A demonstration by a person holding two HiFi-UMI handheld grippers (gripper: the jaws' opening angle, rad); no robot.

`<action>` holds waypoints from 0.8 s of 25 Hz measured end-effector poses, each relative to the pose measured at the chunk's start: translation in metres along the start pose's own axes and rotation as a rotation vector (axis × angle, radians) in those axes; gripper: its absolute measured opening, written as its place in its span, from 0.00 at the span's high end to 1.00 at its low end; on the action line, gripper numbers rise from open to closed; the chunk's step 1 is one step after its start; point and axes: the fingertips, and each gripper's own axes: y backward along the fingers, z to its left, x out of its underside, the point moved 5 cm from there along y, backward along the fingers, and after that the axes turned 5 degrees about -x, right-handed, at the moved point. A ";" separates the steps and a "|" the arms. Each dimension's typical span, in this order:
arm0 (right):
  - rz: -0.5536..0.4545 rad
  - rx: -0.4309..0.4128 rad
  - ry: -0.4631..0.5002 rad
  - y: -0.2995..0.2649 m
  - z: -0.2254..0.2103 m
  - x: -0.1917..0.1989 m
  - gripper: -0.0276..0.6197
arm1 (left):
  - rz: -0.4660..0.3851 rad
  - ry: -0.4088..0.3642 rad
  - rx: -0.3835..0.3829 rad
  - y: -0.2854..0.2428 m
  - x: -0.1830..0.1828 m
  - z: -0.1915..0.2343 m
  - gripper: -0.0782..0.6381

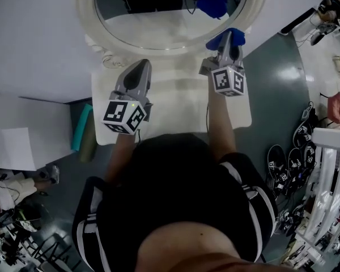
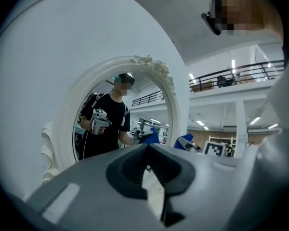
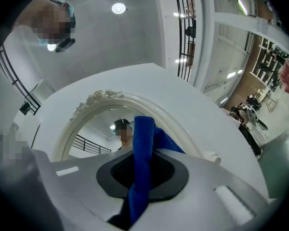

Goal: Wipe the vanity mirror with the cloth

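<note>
**A:** Cloth [image 3: 143, 134], what's it look like?

**B:** Bright blue with a fine nap, bunched into a narrow fold. It stands up out of the right gripper [image 3: 142, 177], and a tail of it drops below the jaws.

**A:** So the right one's grasping it?

**B:** Yes, the jaws are clamped on the cloth, which is pinched dead centre.

**A:** Where does that put it?

**B:** In the head view it's at the lower right of the vanity mirror [image 1: 170, 24], over the frame edge. Can't tell if it touches the glass.

**A:** And the mirror?

**B:** Oval glass in a thick white frame with carved scrollwork. It stands upright at the back of a white table top [image 1: 175, 112], against a white wall. The glass reflects a person in a black top, both grippers and the blue cloth.

**A:** Left gripper [image 2: 151, 186]?

**B:** The jaws are drawn close, with only a thin sliver of light between them, and nothing is held. It's over the table top, pointed at the mirror's lower left, well apart from the cloth.
</note>
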 end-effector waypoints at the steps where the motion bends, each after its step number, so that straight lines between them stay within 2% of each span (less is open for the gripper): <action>1: 0.006 0.008 -0.013 0.001 -0.005 0.005 0.92 | 0.003 -0.003 0.002 -0.003 0.000 -0.002 0.88; 11: 0.046 0.055 -0.089 -0.012 -0.035 0.044 0.92 | 0.014 0.004 -0.003 -0.032 0.001 -0.004 0.88; 17: 0.063 0.054 -0.110 -0.036 -0.046 0.060 0.92 | 0.021 0.004 -0.038 -0.043 0.002 0.003 0.88; 20: 0.041 0.041 -0.130 -0.048 -0.047 0.068 0.92 | 0.022 0.000 -0.062 -0.046 0.004 0.013 0.88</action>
